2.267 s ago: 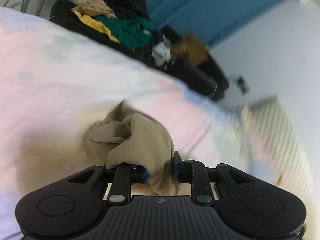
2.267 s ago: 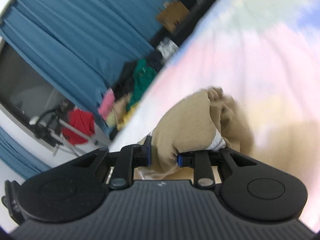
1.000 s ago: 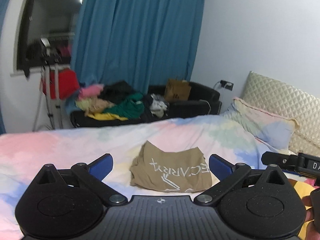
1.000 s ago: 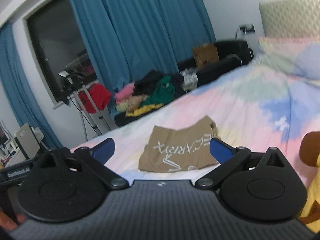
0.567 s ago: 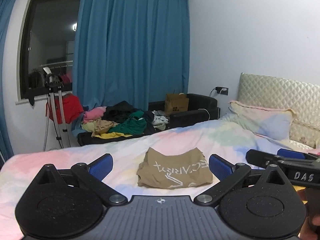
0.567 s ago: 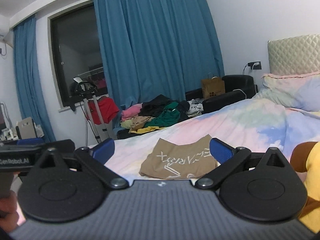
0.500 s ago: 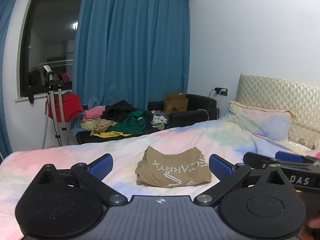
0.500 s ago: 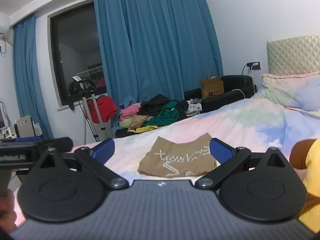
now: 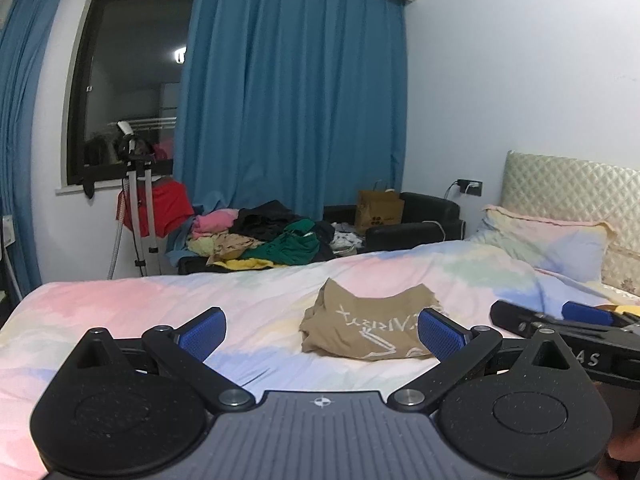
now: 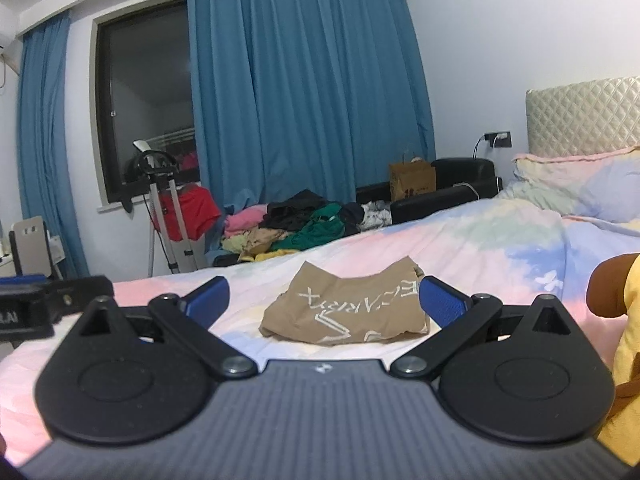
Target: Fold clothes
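Observation:
A tan shirt (image 9: 366, 330) with white lettering lies folded in a rough rectangle on the pastel bedsheet (image 9: 256, 300). It also shows in the right wrist view (image 10: 348, 312). My left gripper (image 9: 322, 330) is open and empty, held back from the shirt and above the bed. My right gripper (image 10: 324, 300) is open and empty too, equally far back. The right gripper's black body (image 9: 560, 332) shows at the right edge of the left wrist view. The left gripper's body (image 10: 48, 304) shows at the left edge of the right wrist view.
A pile of mixed clothes (image 9: 260, 240) lies on a black sofa (image 9: 416, 224) beyond the bed, with a brown paper bag (image 9: 378, 208). A tripod stand (image 9: 138, 216) stands by the window. Pillows (image 9: 548, 244) and a quilted headboard are at the right. A yellow and brown item (image 10: 624, 320) lies at right.
Both grippers let go of the tan shirt, opened, and pulled back and up. The shirt now lies folded on the bed. In the last half second the views barely shift.

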